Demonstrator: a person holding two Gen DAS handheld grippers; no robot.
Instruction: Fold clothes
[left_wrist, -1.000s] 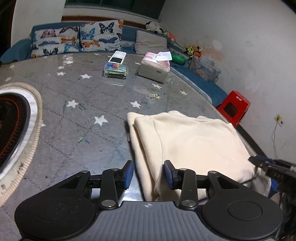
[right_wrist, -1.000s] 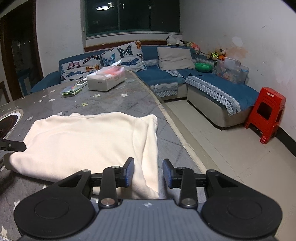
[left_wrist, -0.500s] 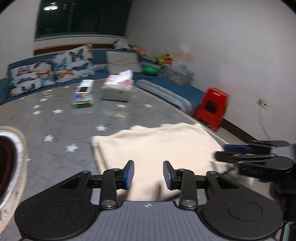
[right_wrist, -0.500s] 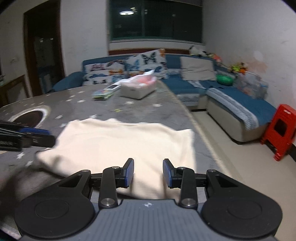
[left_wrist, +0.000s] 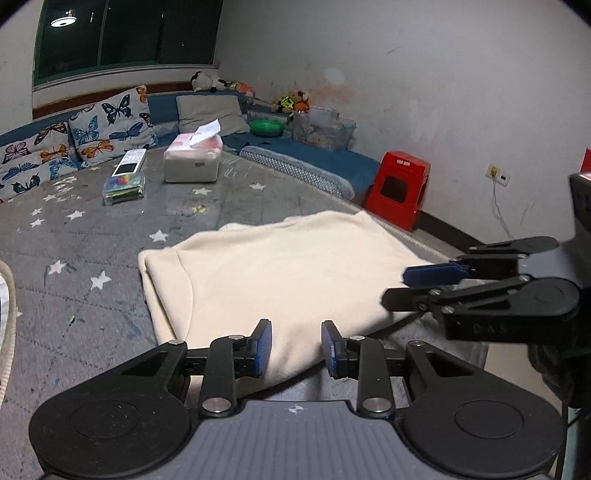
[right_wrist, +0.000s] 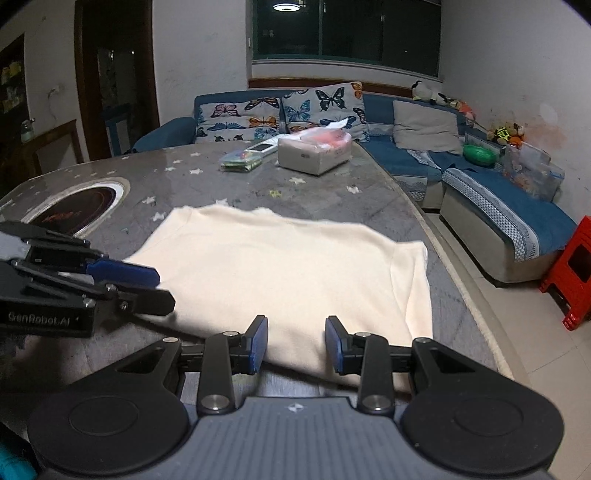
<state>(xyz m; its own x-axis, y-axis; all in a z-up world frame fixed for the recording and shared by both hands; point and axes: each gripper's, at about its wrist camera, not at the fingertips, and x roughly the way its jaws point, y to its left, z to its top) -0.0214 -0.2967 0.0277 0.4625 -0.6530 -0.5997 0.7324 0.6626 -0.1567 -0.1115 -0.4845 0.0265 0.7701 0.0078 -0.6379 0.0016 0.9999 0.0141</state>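
Garment (left_wrist: 280, 273) lies folded near table's right edge (right_wrist: 454, 266); my left gripper (left_wrist: 295, 349) and right gripper (right_wrist: 296, 345) hover parted over its near hem.

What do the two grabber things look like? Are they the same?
Yes, they match. The left gripper and the right gripper are both black, with thin jointed arms, silver bolts and two round discs on a ribbed grey base. Their fingertips wear flat blue pads. White letters on the left gripper's side look like "GenRobot.AI".
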